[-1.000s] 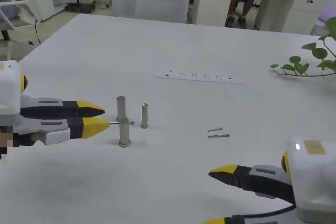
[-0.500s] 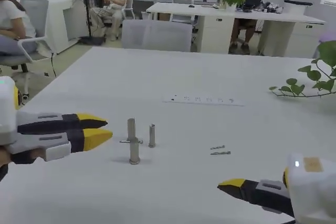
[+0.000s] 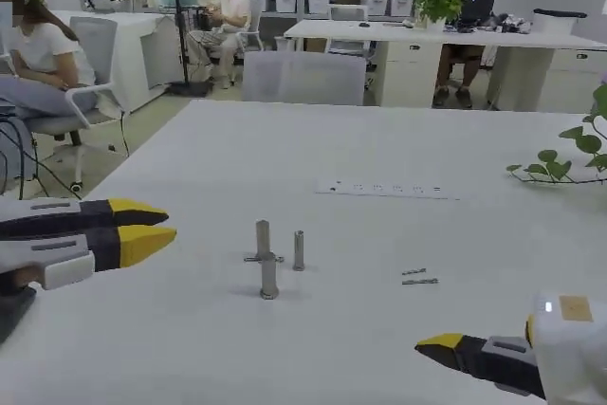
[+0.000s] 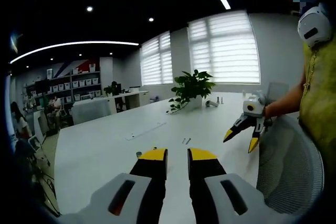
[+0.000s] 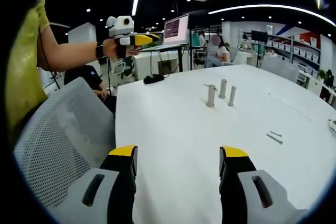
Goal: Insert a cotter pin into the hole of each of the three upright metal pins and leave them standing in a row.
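Observation:
Three upright metal pins stand close together mid-table: a rear pin (image 3: 263, 234), a right pin (image 3: 299, 250) and a front pin (image 3: 269, 277). A cotter pin (image 3: 256, 258) sticks sideways through the front pin. Two loose cotter pins (image 3: 417, 277) lie to the right. My left gripper (image 3: 156, 223) hovers left of the pins, open by a narrow gap (image 4: 177, 156) and empty. My right gripper (image 5: 179, 156) is wide open and empty, low at the near right (image 3: 446, 348). In the right gripper view the pins (image 5: 221, 94) and loose cotter pins (image 5: 274, 137) lie ahead.
A white power strip (image 3: 389, 189) lies beyond the pins. Plant leaves (image 3: 569, 158) reach in at the right edge. A grey chair (image 3: 303, 78) stands at the table's far side, with people at desks behind. A mesh chair (image 5: 58, 140) sits beside me.
My left gripper has drawn back leftwards from the front pin, leaving the cotter pin in it. The head camera has tilted up. The right gripper sits lower in view.

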Action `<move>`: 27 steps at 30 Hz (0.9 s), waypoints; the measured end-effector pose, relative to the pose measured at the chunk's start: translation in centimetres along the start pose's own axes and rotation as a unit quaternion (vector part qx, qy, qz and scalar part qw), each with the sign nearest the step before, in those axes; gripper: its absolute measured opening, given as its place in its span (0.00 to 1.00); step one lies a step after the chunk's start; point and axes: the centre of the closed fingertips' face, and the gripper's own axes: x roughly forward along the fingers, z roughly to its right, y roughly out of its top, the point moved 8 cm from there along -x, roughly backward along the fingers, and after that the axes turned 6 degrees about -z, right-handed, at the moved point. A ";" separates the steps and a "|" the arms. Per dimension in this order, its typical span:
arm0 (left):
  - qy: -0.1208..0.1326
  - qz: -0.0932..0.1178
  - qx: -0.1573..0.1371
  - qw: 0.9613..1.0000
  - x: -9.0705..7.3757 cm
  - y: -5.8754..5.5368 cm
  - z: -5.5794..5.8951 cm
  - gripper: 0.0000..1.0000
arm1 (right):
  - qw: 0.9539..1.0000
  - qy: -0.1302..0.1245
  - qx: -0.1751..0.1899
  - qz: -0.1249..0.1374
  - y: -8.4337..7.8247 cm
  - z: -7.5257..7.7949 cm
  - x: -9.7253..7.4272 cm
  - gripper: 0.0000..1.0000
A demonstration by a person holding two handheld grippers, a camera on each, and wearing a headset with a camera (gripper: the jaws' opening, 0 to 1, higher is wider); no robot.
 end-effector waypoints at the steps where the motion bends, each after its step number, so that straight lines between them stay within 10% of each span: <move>1: 0.008 0.008 -0.005 1.000 -0.7 -0.2 0.0 0.13 | 1.000 0.001 0.000 0.000 0.0 0.0 0.0 0.65; 27: 0.060 0.021 -0.031 0.998 -6.0 -1.4 1.1 0.08 | 0.999 0.005 -0.002 0.032 0.6 -3.0 0.2 0.66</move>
